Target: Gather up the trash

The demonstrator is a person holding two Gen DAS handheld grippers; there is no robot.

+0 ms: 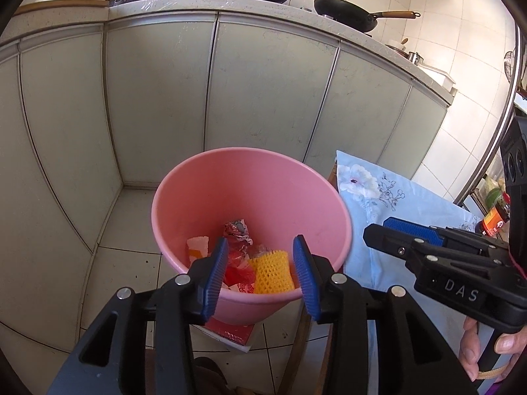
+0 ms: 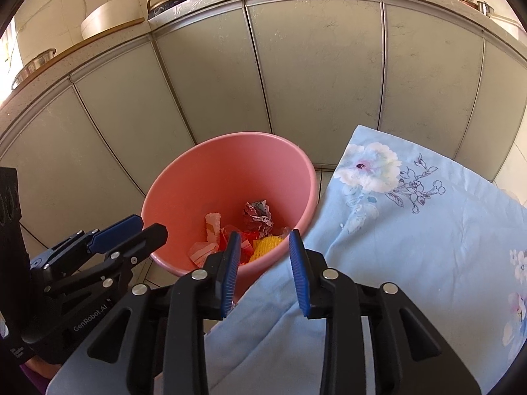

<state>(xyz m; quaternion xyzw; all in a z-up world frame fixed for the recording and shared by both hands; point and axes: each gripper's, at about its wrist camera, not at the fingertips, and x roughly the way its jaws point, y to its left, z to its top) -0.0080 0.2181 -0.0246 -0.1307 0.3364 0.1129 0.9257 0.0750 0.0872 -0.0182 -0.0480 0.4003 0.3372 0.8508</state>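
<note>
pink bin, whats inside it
Inside the pink bin: a yellow foam net, a crumpled wrapper and red and orange packaging. Anything beneath that pile is covered.

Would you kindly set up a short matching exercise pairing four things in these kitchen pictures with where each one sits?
Things:
1. foam net
2. bucket
3. frying pan
4. flowered cloth

Places:
A. on the counter
B. on the tiled floor
C. beside the bucket, on its right
D. inside the bucket

Pairs: 1-D, 2-B, 3-A, 4-C
</note>
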